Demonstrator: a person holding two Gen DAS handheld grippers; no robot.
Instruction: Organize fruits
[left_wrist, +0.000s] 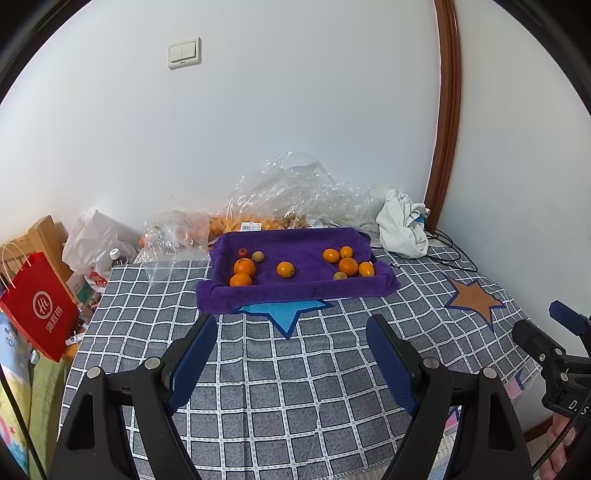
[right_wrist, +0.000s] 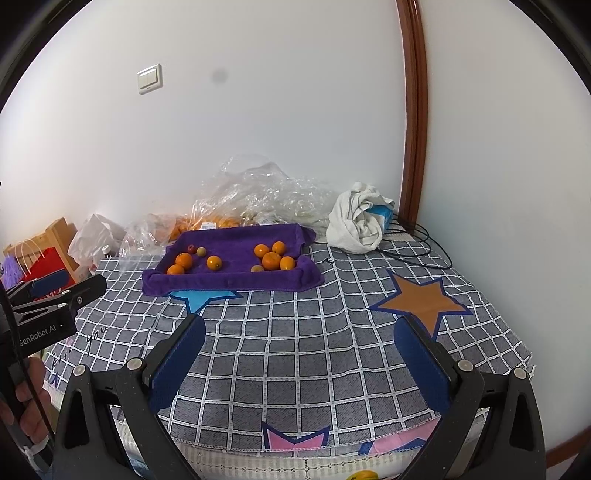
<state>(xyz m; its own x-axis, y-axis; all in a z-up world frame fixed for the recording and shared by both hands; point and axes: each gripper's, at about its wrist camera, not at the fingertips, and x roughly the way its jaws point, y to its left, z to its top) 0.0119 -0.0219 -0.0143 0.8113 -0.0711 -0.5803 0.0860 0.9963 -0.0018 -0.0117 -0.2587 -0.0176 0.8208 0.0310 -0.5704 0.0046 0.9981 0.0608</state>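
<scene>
At twelve o'clock from both claws, well apart from them across open checked cloth, lies the purple towel tray (left_wrist: 295, 291) with the fruits inside it, set on a bed (left_wrist: 295, 369) covered in a grey checked spread. The left claw (left_wrist: 291, 332) is released, its blue pads standing wide with nothing between them; the right claw (right_wrist: 299, 332) is likewise released and empty. Seen from the left wrist, the tray's long axis runs from nine to three o'clock; a left cluster of oranges (left_wrist: 243, 266), a small red fruit (left_wrist: 242, 252) and a greenish one (left_wrist: 258, 256) sits toward eleven, a lone orange (left_wrist: 285, 269) sits near the middle at twelve, and a right cluster (left_wrist: 348, 266) sits toward one. From the right wrist the tray lies rather toward eleven, so the right cluster (right_wrist: 272, 259) seems the right claw's natural share and the left cluster the left claw's. Neither looks clearly nearer. Room to move is good: the near spread is bare between claws and tray. Crinkled plastic bags (left_wrist: 291, 192) crowd the tray's far edge against the wall, a white cloth bundle (left_wrist: 402, 225) and black cable (left_wrist: 450, 251) lie at two o'clock, and the tray's raised near rim must probably be cleared from above
</scene>
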